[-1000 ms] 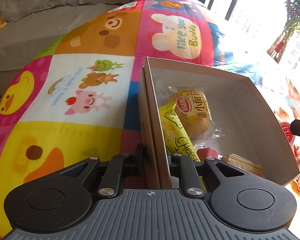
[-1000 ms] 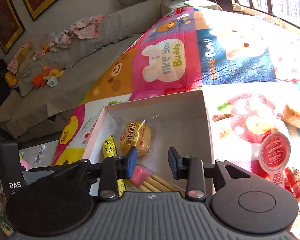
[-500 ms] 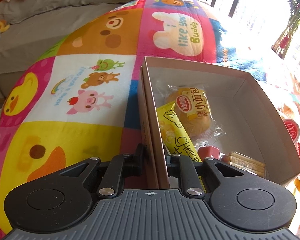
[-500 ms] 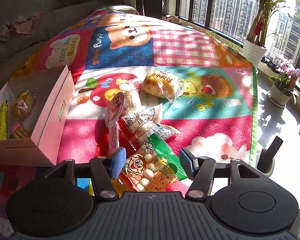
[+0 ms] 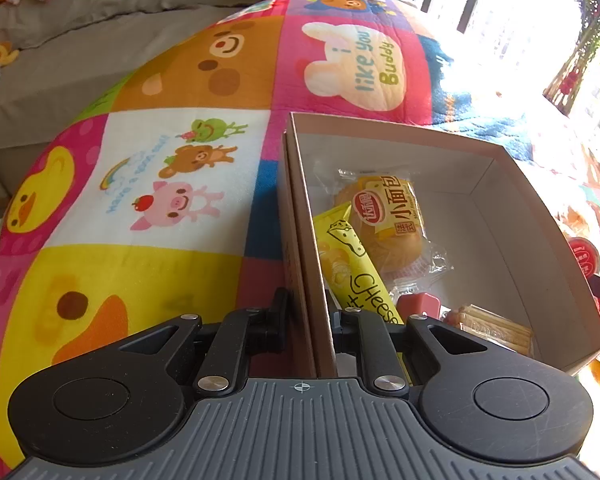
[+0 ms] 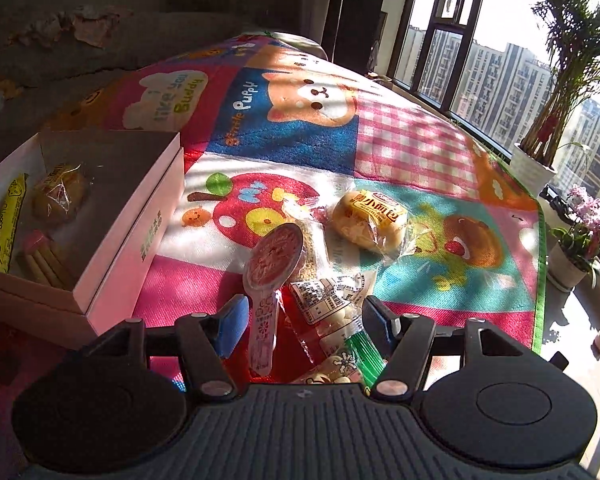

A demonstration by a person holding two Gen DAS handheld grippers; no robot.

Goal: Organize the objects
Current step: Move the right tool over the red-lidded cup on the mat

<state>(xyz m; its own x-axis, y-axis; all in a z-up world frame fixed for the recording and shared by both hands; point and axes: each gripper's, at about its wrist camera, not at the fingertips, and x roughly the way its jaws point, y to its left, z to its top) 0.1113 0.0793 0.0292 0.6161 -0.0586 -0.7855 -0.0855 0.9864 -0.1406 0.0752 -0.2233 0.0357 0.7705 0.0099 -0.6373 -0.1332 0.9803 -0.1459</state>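
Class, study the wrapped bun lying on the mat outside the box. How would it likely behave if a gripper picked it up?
The wrapped bun looks puffy, so it is probably light and squashes easily. Its clear, crinkled wrapper may be slippery and slide between pads. Lying flat on the mat, it seems unlikely to roll.

The mat point(image 5: 140, 184) reads "i like you Buddy" and "Puppy"; the yellow stick packet point(image 5: 356, 276) reads "Cheese".

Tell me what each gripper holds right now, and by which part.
The left gripper is shut on the box, clamping its near side wall at the rim. The right gripper is open over the snack pile, holding nothing.
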